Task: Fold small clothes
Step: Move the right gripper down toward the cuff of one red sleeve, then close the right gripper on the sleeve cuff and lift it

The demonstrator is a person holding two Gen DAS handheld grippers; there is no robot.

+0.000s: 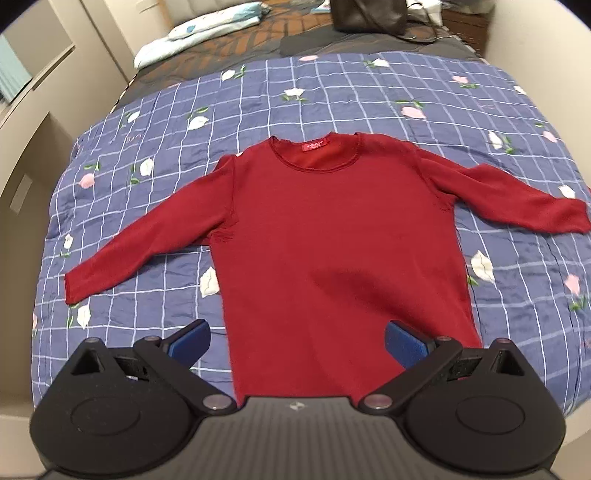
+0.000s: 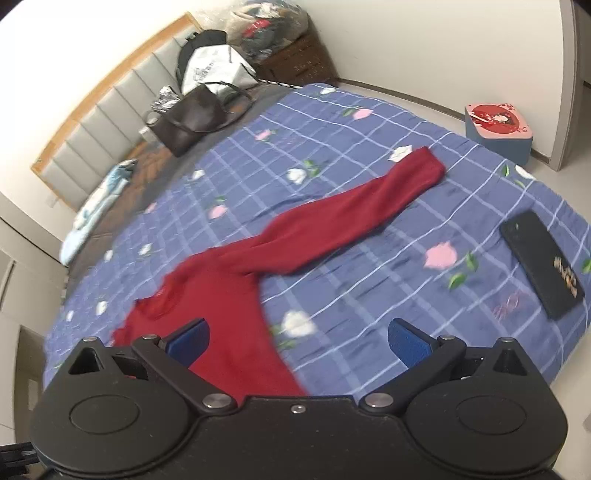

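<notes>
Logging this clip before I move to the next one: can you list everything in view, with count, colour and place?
sweater: one, dark red, spread flat on the quilt, both sleeves out to the sides
quilt: one, blue with white grid and flowers, covering the bed
pillow: one, white and light blue, near the headboard
handbag: one, dark brown, at the head of the bed
white bag: one, white, behind the handbag
phone: one, black, on the quilt beyond the sleeve end
box: one, blue sides with red and pink top, on the floor beside the bed
headboard: one, grey padded, wood-framed
left gripper: black with blue pads, open, above the sweater hem
right gripper: black with blue pads, open, above the sweater's side
</notes>
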